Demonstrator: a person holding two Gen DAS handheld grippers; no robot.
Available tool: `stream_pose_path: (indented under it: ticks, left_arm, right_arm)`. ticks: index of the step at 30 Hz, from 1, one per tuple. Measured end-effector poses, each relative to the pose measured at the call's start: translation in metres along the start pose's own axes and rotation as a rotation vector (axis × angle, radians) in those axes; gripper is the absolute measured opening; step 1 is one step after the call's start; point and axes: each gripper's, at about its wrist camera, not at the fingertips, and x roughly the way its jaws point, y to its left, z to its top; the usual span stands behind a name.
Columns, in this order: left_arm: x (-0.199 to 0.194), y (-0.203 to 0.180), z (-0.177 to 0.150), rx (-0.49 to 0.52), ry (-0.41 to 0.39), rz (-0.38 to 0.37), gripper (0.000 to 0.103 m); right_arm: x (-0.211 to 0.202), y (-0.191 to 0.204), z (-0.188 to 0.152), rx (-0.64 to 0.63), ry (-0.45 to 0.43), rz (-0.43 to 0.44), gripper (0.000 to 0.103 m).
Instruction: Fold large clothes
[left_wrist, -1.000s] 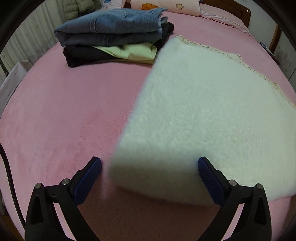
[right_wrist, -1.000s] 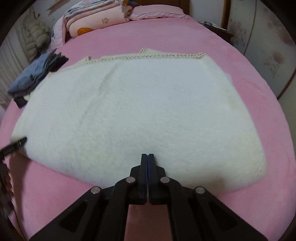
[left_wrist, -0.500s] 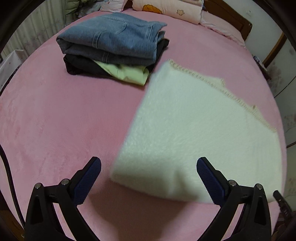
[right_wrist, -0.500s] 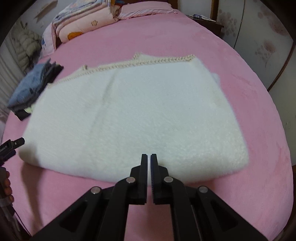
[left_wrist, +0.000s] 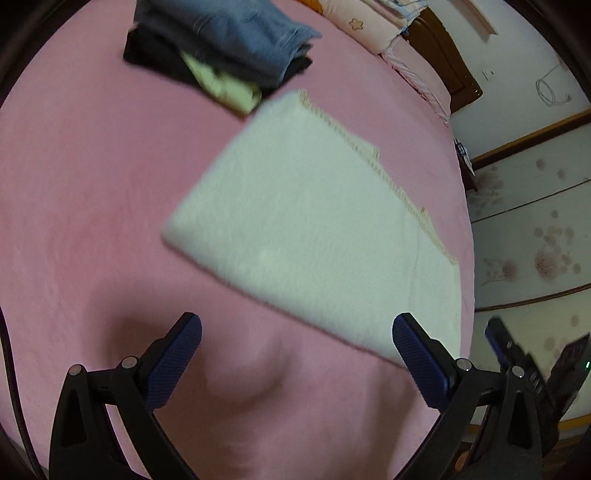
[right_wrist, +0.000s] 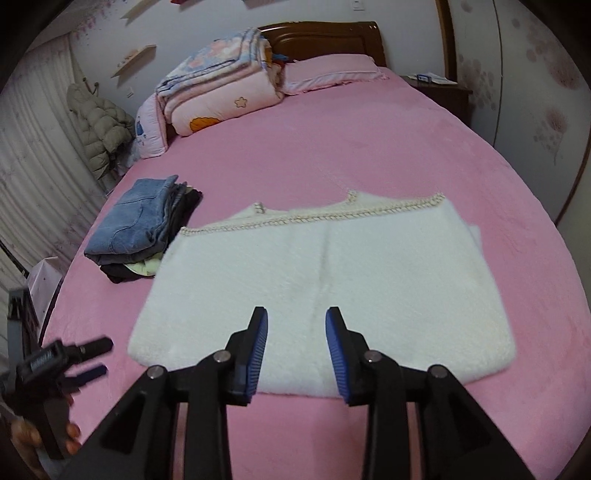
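Note:
A fluffy white garment (right_wrist: 332, 280) lies folded flat on the pink bed, with a beaded trim along its far edge. It also shows in the left wrist view (left_wrist: 314, 229). My left gripper (left_wrist: 295, 332) is open and empty, raised above the garment's near edge. It shows at the lower left of the right wrist view (right_wrist: 74, 358). My right gripper (right_wrist: 295, 321) is open and empty, above the middle of the garment's near edge.
A stack of folded clothes with jeans on top (right_wrist: 140, 225) sits left of the white garment, also in the left wrist view (left_wrist: 221, 44). Folded quilts (right_wrist: 221, 96) and a pillow (right_wrist: 332, 72) lie by the headboard. A nightstand (right_wrist: 439, 88) stands at the right.
My right gripper opened from shut and pulled back and up from the garment. My left gripper, open throughout, lifted away and swung right. The garment lies released on the bed.

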Motion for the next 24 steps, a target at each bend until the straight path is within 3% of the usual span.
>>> stream_pose_path:
  ticks: [8,13,17,21,23,24]
  left_arm:
    - [0.062,0.045,-0.016,-0.106,-0.013,-0.142,0.102]
    - [0.082,0.051,-0.009,-0.084,-0.136,-0.203,0.102]
    - [0.091,0.046,0.013,-0.027,-0.234,-0.241,0.102]
    - [0.104,0.047,0.044,-0.065,-0.270,-0.276,0.102]
    - [0.109,0.047,0.054,-0.087,-0.271,-0.272,0.098]
    - [0.111,0.044,0.058,-0.095,-0.272,-0.256,0.089]
  right_arm:
    - [0.047,0.019,-0.021,-0.007,0.024,0.021,0.032]
    - [0.072,0.030,-0.036,-0.040,0.031,0.039,0.032]
    - [0.084,0.031,-0.044,-0.043,0.023,0.055,0.032]
    - [0.092,0.027,-0.045,-0.026,0.009,0.051,0.032]
    - [0.094,0.026,-0.043,-0.032,0.000,0.039,0.032]
    - [0.096,0.024,-0.042,-0.038,-0.002,0.032,0.032]
